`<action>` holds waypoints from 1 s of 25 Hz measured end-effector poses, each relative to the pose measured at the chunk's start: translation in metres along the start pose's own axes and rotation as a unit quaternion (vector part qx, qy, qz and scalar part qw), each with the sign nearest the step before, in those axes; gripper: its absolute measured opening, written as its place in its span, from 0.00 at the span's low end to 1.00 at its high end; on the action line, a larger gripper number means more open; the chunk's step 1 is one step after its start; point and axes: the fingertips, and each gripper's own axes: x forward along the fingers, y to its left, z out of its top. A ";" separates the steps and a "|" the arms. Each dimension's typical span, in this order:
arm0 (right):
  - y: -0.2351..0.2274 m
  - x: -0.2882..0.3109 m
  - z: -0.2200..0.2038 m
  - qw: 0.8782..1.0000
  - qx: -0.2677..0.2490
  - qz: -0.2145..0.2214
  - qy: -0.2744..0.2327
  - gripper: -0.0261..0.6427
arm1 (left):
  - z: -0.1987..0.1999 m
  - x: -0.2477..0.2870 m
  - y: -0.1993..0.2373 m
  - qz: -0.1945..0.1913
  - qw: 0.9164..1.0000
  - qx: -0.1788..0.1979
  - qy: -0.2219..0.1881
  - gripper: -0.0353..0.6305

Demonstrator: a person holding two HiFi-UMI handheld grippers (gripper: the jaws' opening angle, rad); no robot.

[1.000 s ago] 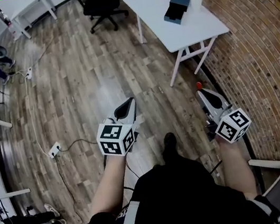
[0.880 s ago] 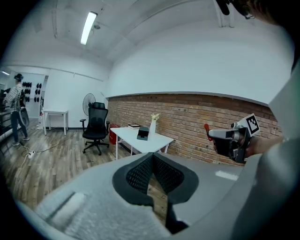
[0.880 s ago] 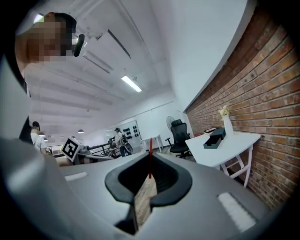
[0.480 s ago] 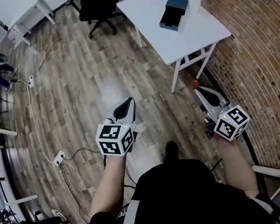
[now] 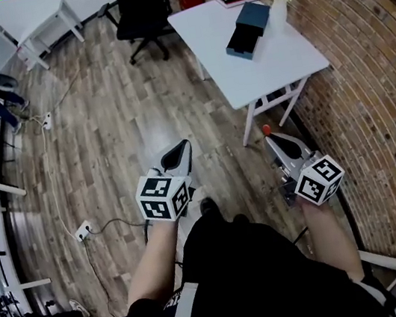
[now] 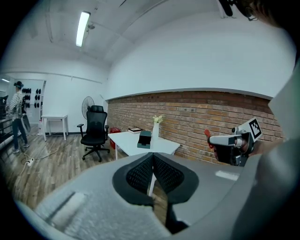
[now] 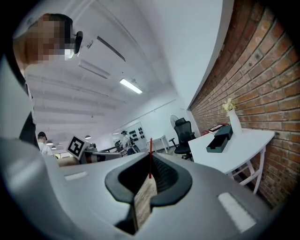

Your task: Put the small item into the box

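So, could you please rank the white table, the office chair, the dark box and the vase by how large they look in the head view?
Largest to smallest:
1. white table
2. office chair
3. dark box
4. vase, slimmer than the box beside it

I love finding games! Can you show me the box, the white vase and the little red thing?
box [image 5: 253, 17]: head view, on its teal top.
white vase [image 5: 277, 14]: head view, on its body.
small red item [image 5: 266, 130]: head view, on its exposed tip.
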 end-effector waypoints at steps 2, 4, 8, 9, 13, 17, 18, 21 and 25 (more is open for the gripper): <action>-0.008 0.005 0.003 1.000 0.005 -0.004 -0.001 0.06 | 0.005 0.006 0.005 0.001 1.000 0.000 -0.005 0.06; -0.016 0.014 0.006 1.000 0.006 -0.005 -0.002 0.06 | 0.009 0.013 0.013 0.003 1.000 -0.002 -0.010 0.06; -0.027 0.045 0.011 1.000 -0.002 0.003 0.007 0.06 | 0.022 0.031 0.040 0.009 1.000 -0.008 -0.027 0.06; -0.031 0.054 0.012 1.000 -0.005 0.004 0.010 0.06 | 0.026 0.037 0.049 0.010 0.999 -0.011 -0.032 0.06; -0.052 0.104 0.024 1.000 -0.017 0.003 0.024 0.06 | 0.041 0.068 0.090 0.007 0.998 -0.032 -0.049 0.06; -0.067 0.171 0.034 0.999 -0.023 0.008 0.036 0.06 | 0.054 0.102 0.143 0.004 0.998 -0.042 -0.050 0.06; -0.070 0.188 0.036 0.999 -0.023 0.009 0.039 0.06 | 0.058 0.112 0.157 0.003 0.998 -0.044 -0.048 0.06; -0.082 0.234 0.038 0.999 -0.016 0.003 0.045 0.06 | 0.069 0.140 0.195 -0.004 0.998 -0.045 -0.039 0.06; -0.097 0.286 0.040 0.999 -0.007 -0.011 0.052 0.06 | 0.086 0.175 0.239 -0.020 0.999 -0.034 -0.032 0.06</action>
